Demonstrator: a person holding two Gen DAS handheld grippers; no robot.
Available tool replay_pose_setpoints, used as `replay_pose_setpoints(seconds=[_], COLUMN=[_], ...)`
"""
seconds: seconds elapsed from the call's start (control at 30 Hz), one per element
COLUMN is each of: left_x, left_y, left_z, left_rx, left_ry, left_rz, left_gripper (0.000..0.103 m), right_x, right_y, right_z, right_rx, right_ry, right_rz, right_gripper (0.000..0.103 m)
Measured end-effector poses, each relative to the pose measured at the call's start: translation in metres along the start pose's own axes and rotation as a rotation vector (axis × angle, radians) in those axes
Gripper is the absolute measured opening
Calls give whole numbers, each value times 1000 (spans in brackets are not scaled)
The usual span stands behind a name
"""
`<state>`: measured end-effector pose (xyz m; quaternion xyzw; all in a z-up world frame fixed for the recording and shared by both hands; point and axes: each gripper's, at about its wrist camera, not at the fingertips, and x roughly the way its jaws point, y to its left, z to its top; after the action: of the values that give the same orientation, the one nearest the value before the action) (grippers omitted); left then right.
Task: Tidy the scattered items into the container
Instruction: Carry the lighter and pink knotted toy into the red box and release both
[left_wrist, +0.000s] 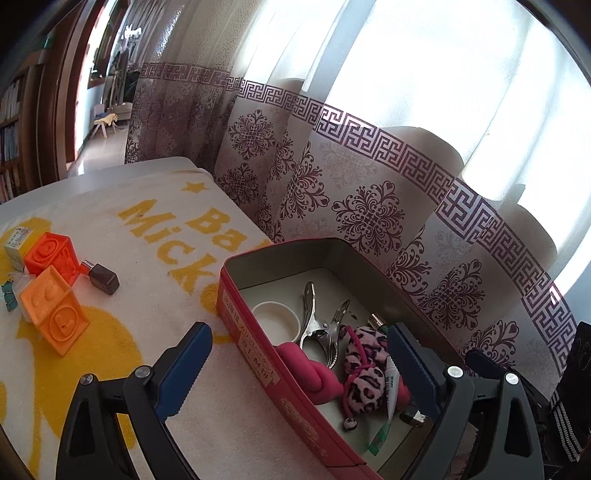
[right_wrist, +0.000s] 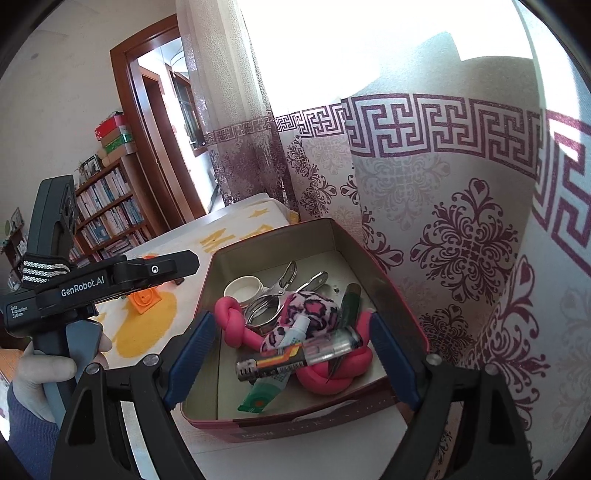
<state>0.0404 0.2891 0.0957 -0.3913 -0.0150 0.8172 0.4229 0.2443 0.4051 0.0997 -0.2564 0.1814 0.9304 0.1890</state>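
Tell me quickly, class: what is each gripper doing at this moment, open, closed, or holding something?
Left gripper: open, holding nothing, above the red tin.
Right gripper: open, holding nothing, over the same tin.

Tin (left_wrist: 258, 325) on towel (left_wrist: 110, 229) (curtain (left_wrist: 369, 206) behind). In tin: cap (left_wrist: 277, 319), clamp (left_wrist: 317, 325), scrunchie (left_wrist: 364, 363), lighter (right_wrist: 295, 360). Left of tin: two toy cubes (left_wrist: 55, 306), small bottle (left_wrist: 101, 277).

Patterned curtain (left_wrist: 369, 206) hangs along counter's (left_wrist: 122, 170) far edge, w/ bright window behind. Yellow-print towel (left_wrist: 122, 236) covers counter. Bookshelf (right_wrist: 110, 214) & doorway (right_wrist: 159, 122) beyond left end.
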Motion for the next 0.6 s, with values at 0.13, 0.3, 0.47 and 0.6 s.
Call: replay_pose_setpoints(seconds=[0.13, 0.3, 0.47, 0.6], left_x=[-4, -8, -12, -18], left_y=[16, 35, 52, 68], left_z=[-4, -8, -13, -18], left_rx=[-38, -87, -123, -149], left_ry=[5, 3, 4, 9], left_rz=[8, 28, 41, 52], left_gripper=[97, 97, 97, 97], right_x=[1, 5, 8, 13], right_y=[2, 4, 15, 29], right_z=[1, 0, -1, -2], right_rx=[18, 38, 19, -6], right_ry=[-1, 15, 26, 37], right_rz=[4, 10, 18, 33], right_gripper=[89, 89, 89, 89])
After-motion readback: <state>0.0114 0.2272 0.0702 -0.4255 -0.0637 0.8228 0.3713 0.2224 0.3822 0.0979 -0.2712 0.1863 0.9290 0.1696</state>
